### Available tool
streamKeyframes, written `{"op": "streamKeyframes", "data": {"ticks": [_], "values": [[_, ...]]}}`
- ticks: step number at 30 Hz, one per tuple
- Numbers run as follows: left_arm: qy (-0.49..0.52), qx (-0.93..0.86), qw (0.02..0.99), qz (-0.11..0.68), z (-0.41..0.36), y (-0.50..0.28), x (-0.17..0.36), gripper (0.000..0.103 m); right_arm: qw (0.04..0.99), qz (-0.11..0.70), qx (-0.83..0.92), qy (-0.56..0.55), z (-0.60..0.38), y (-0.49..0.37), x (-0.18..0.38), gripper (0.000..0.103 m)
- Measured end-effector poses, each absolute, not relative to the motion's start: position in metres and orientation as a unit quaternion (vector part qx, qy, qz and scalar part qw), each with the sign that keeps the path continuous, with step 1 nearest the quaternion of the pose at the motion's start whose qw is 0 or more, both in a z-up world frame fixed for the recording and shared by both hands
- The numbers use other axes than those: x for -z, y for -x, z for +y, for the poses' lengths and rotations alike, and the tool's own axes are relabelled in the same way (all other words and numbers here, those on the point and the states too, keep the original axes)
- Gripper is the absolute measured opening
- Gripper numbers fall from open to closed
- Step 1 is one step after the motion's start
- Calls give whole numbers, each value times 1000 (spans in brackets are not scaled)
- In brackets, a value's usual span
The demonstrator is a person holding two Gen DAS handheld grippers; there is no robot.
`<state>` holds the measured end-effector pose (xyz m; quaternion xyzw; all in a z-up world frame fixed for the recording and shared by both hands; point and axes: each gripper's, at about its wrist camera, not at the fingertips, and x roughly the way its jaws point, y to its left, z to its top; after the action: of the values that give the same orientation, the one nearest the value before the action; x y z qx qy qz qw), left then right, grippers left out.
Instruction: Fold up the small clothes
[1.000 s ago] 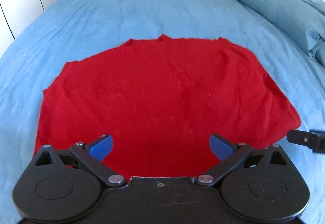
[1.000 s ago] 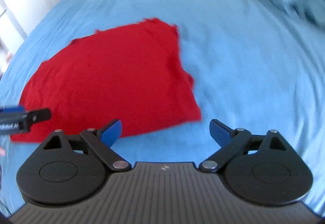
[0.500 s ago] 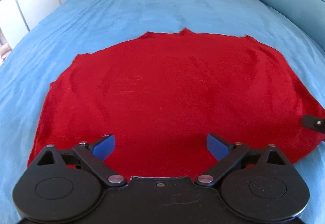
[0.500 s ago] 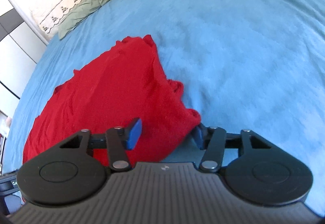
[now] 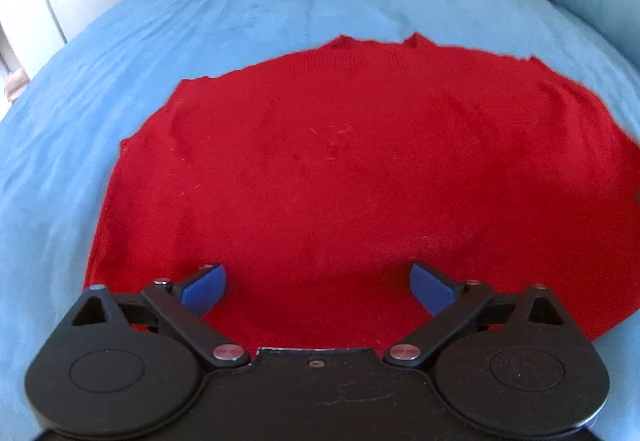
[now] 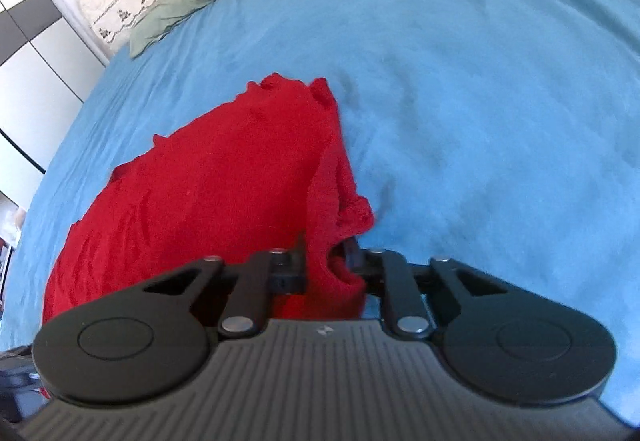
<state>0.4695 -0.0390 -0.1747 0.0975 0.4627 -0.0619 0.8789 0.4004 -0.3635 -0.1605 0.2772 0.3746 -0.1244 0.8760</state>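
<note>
**First corner taken, no fold made yet**

The red knit garment (image 5: 360, 177) lies spread nearly flat on the blue bedspread (image 5: 280, 1), its neckline at the far edge and its hem towards the near side. No layer has been turned over in either view, so by the look of it the folding proper has not begun; what is done is only the first grasp.

That grasp belongs to the right gripper (image 6: 326, 261). Its jaws have just been closing and now stand clenched on the garment's near right corner: a bunch of red cloth is pinched between them, and the right edge of the garment ruffles and lifts a little just beyond the fingertips. The rest of the cloth stretches away to the left and far side of that gripper.

The left gripper (image 5: 316, 281) has its jaws spread wide with nothing gripped. It hangs over the near hem, left of centre, with red cloth showing in the gap between the blue pads (image 5: 204, 287); whether they touch the fabric cannot be told. The near left corner lies to the left of its left finger.

Left to do, as a judgement: grip on the left side, lift and carry the cloth over, then make the later folds.
</note>
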Motion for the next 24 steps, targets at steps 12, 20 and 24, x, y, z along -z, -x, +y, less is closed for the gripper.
{"op": "streamKeyframes", "data": {"ticks": [12, 20, 24], "values": [[-78, 98, 874, 469, 45, -453, 139, 97, 850, 442, -247, -144, -123, -526, 65, 25], [-54, 103, 874, 472, 107, -413, 156, 97, 826, 492, -255, -104, -49, -529, 145, 48], [-20, 118, 880, 459, 115, -398, 143, 97, 867, 420, -250, -98, -80, -497, 102, 92]]}}
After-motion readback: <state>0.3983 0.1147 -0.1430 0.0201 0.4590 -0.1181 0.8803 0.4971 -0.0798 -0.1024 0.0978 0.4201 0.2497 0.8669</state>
